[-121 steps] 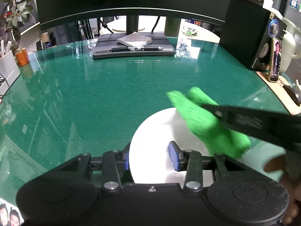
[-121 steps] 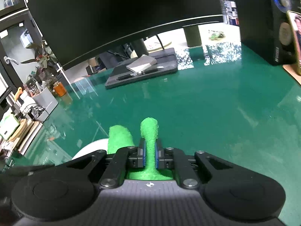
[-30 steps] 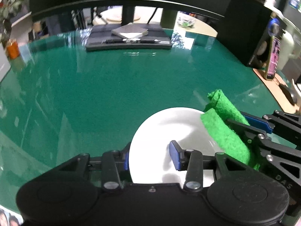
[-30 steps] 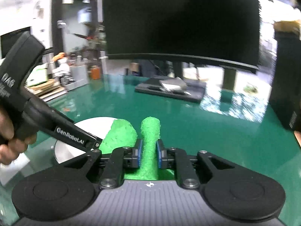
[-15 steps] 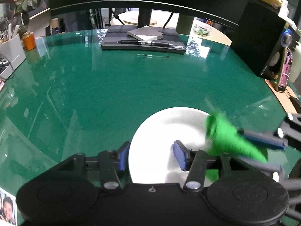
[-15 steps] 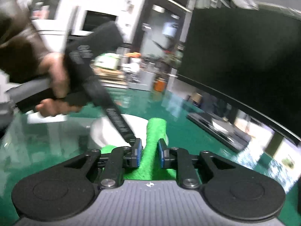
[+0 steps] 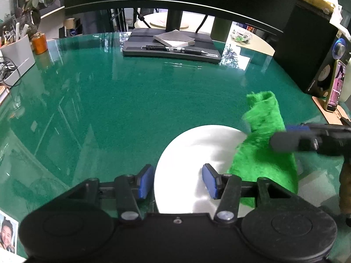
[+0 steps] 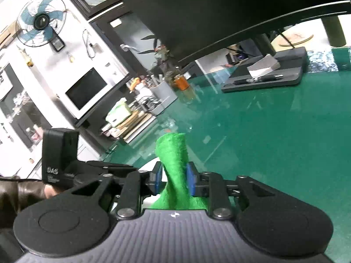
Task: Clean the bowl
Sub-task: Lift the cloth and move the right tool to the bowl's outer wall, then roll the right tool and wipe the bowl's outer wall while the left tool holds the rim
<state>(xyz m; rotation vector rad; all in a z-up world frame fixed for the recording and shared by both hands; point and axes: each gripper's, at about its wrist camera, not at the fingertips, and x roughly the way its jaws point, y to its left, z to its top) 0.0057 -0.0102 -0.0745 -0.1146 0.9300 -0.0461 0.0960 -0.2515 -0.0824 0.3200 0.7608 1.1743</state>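
A white bowl (image 7: 190, 153) sits on the green glass table. My left gripper (image 7: 176, 182) straddles the bowl's near-left rim. One blue pad is outside the wall, the other hangs over the inside, and neither presses on it. A green cloth (image 7: 263, 153) drapes over the bowl's right rim and stands up past my right gripper (image 7: 283, 134), which comes in from the right. In the right wrist view the cloth (image 8: 172, 151) fills the gap of the right gripper (image 8: 174, 178). Its jaws are opening, and the pads still touch the cloth.
A monitor stand base (image 7: 171, 48) with a notepad and pens is at the back. A black speaker (image 7: 307, 54) and a phone on a wooden stand (image 7: 335, 87) are on the right. An orange jar (image 7: 39, 42) and a white organiser (image 7: 15, 59) are far left. A hand (image 8: 22, 192) holds the left gripper.
The right gripper's jaws have widened around the cloth, and the cloth has dropped onto the bowl's right rim. The left jaws stand slightly wider than a second ago. The bowl has not moved.
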